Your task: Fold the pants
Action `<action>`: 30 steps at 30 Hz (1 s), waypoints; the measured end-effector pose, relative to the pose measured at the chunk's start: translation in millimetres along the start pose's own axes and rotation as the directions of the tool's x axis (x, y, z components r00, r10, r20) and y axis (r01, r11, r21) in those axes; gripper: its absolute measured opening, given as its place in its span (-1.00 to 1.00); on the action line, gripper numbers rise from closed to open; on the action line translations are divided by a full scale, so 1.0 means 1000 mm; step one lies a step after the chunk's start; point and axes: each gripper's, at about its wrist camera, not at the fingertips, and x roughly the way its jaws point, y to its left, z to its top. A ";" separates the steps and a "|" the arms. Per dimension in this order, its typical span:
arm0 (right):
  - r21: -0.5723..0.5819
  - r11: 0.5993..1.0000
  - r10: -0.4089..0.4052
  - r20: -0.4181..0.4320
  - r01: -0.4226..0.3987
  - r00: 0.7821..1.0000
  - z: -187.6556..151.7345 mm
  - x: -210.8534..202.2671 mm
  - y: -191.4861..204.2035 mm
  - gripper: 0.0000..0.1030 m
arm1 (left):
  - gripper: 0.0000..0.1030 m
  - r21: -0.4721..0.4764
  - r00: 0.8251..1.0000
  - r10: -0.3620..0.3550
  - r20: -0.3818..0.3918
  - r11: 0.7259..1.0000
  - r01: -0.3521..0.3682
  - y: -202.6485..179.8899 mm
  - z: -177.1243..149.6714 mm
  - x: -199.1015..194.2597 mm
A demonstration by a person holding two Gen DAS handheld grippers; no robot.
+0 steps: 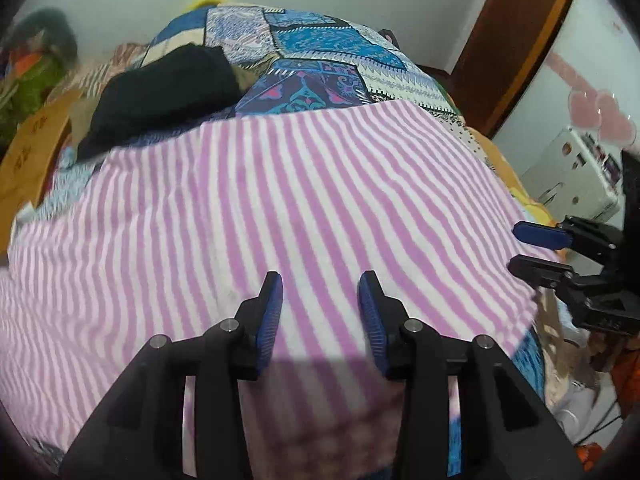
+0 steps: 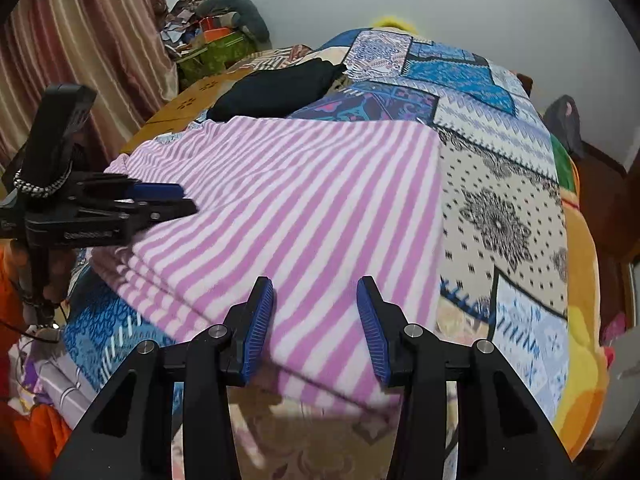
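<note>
The pink-and-white striped pants (image 1: 280, 208) lie flat on the bed and fill the middle of the left wrist view. In the right wrist view the pants (image 2: 304, 208) show stacked folded layers along their left edge. My left gripper (image 1: 320, 284) hovers over the cloth near its front edge, fingers apart, nothing between them. It shows side-on at the left, the left gripper (image 2: 186, 199), at the pants' left edge. My right gripper (image 2: 316, 286) stands open above the pants' near right corner. From the left wrist, the right gripper (image 1: 513, 248) sits at the cloth's right edge.
A folded black garment (image 2: 276, 88) lies behind the pants on the patchwork bedspread (image 2: 500, 208). A wooden board (image 1: 32, 148) borders the bed's left side. A striped curtain (image 2: 80, 40) and a clutter pile (image 2: 216, 40) stand at the far left. A yellow blanket (image 2: 580, 280) drapes the right edge.
</note>
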 end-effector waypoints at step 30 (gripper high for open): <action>-0.159 0.983 0.088 -0.042 -0.093 0.995 0.048 0.054 0.101 -0.17 | 0.14 -0.720 0.988 0.072 0.137 0.692 0.050 0.236 -0.178 -0.110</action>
